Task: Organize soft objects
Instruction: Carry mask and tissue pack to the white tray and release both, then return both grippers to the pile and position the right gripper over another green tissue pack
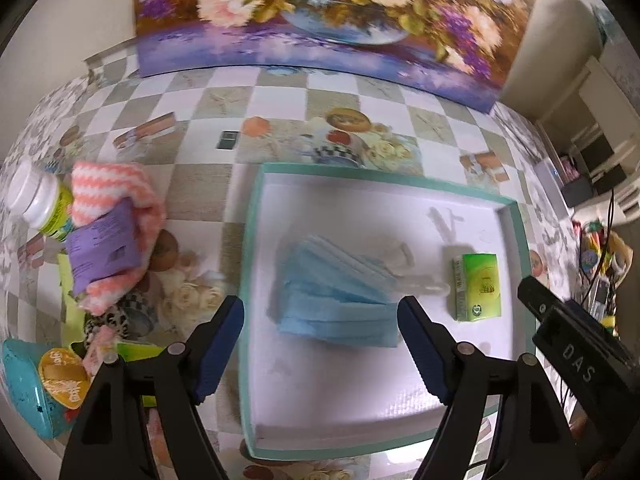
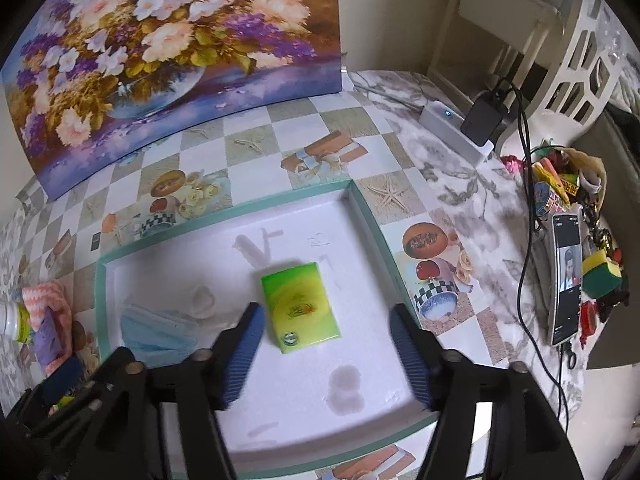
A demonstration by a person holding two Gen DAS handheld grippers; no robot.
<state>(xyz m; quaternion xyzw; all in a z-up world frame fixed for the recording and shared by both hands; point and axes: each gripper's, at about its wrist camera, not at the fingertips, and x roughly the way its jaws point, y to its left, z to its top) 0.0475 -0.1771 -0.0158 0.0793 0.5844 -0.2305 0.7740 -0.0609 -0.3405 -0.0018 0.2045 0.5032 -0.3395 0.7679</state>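
A shallow white tray with a teal rim (image 1: 514, 216) (image 2: 368, 216) lies on the checked tablecloth. In it lie a stack of blue face masks (image 1: 336, 296) (image 2: 156, 330) and a green tissue pack (image 1: 480, 286) (image 2: 300, 306). My left gripper (image 1: 322, 340) is open and empty, just above the near edge of the masks. My right gripper (image 2: 326, 354) is open and empty, just above the near end of the tissue pack. A pink-and-white knitted cloth (image 1: 116, 200) (image 2: 44, 292) with a purple card (image 1: 104, 244) lies left of the tray.
A white-capped bottle (image 1: 36, 196), a teal tin (image 1: 28, 384) and small packets sit at the left. A flower painting (image 2: 160, 48) leans on the back wall. At the right are a phone (image 2: 566, 280), cables, a charger (image 2: 482, 118) and a bag of oddments (image 2: 568, 184).
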